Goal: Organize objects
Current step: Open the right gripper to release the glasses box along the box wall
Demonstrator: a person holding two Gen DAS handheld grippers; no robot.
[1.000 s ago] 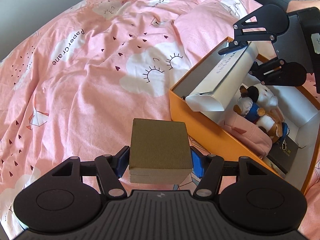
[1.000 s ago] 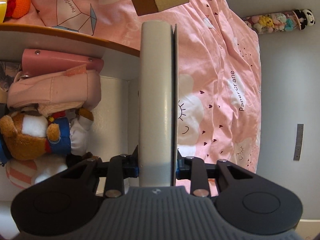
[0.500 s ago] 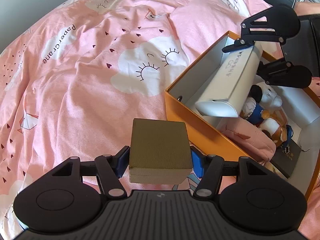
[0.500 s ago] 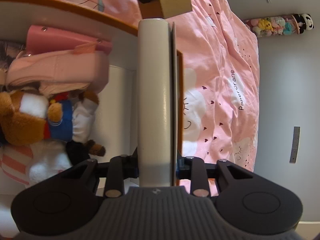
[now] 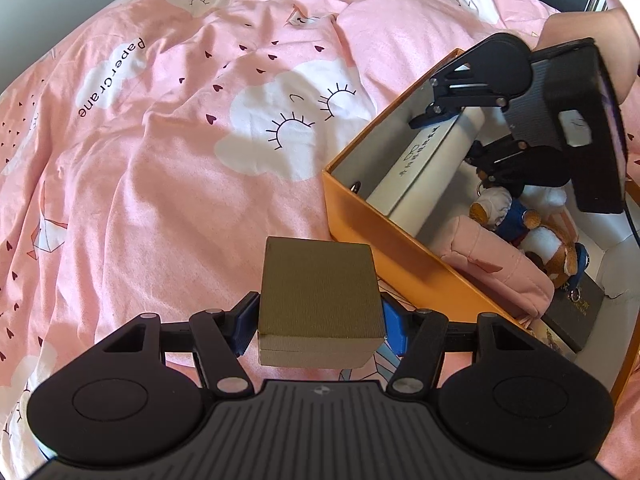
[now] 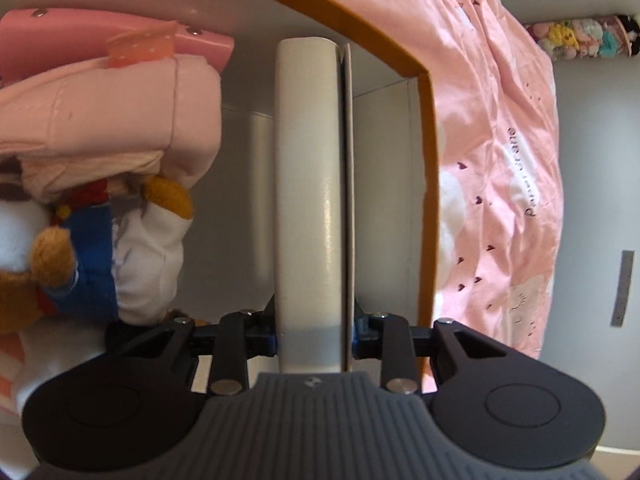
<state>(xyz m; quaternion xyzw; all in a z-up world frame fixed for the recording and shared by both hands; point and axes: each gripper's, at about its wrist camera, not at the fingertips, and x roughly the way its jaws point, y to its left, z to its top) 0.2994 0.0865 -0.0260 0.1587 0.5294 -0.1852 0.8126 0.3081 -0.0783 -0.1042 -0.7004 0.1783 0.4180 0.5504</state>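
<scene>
My left gripper (image 5: 318, 326) is shut on a small olive-brown cube box (image 5: 318, 300), held above the pink bedcover just left of the orange storage box (image 5: 400, 248). My right gripper (image 6: 314, 338) is shut on a long white carton (image 6: 310, 200). The carton (image 5: 420, 168) lies low inside the orange box, along its far wall, with the right gripper (image 5: 452, 132) reaching in from the upper right. The orange box rim (image 6: 426, 184) runs just right of the carton.
Inside the orange box sit a pink pouch (image 5: 496, 268), plush bear toys (image 5: 516, 224) and a dark booklet (image 5: 576, 308). The pouch (image 6: 104, 120) and plush (image 6: 100, 264) crowd the carton's left. A rumpled pink bedcover (image 5: 180, 140) spreads around; a grey wall (image 6: 596, 200) stands beyond it.
My right gripper has sunk with the white carton from above the orange box's rim down into the box. The left gripper with the cube box has shifted a little closer to the bed.
</scene>
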